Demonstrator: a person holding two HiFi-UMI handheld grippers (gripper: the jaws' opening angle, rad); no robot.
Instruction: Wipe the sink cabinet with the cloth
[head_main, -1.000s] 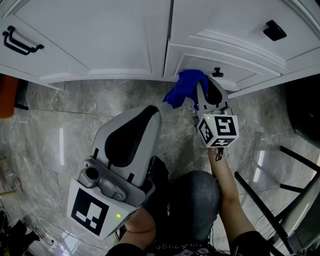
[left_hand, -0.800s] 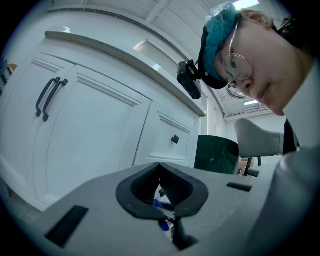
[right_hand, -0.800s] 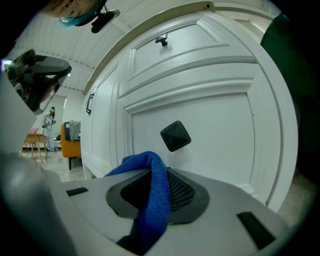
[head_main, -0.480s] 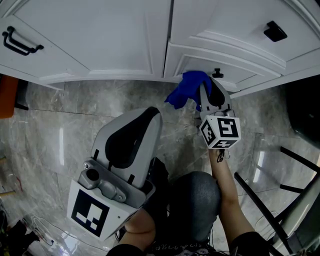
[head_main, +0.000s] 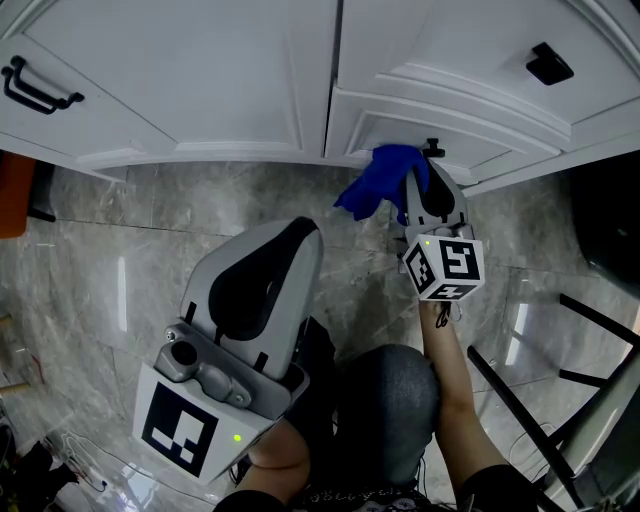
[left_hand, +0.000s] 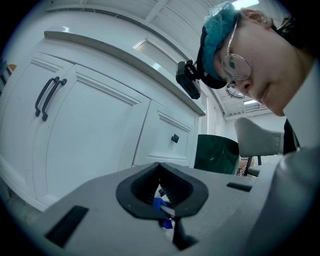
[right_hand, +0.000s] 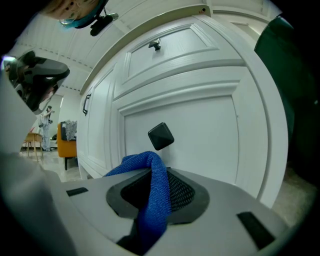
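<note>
Head view: the cloth (head_main: 380, 178), pinched in the closed right gripper (head_main: 418, 192), has been carried slightly toward 3 o'clock along the lower door edge of the sink cabinet (head_main: 200, 80). Wiping is judged under way. The left gripper (head_main: 292, 238) is held closed and empty at 7 o'clock.

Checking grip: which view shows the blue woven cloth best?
Right gripper view: the blue woven cloth clamped between the jaws, close. Head view shows it bunched by the white cabinet; left gripper view, only a blue speck.
</note>
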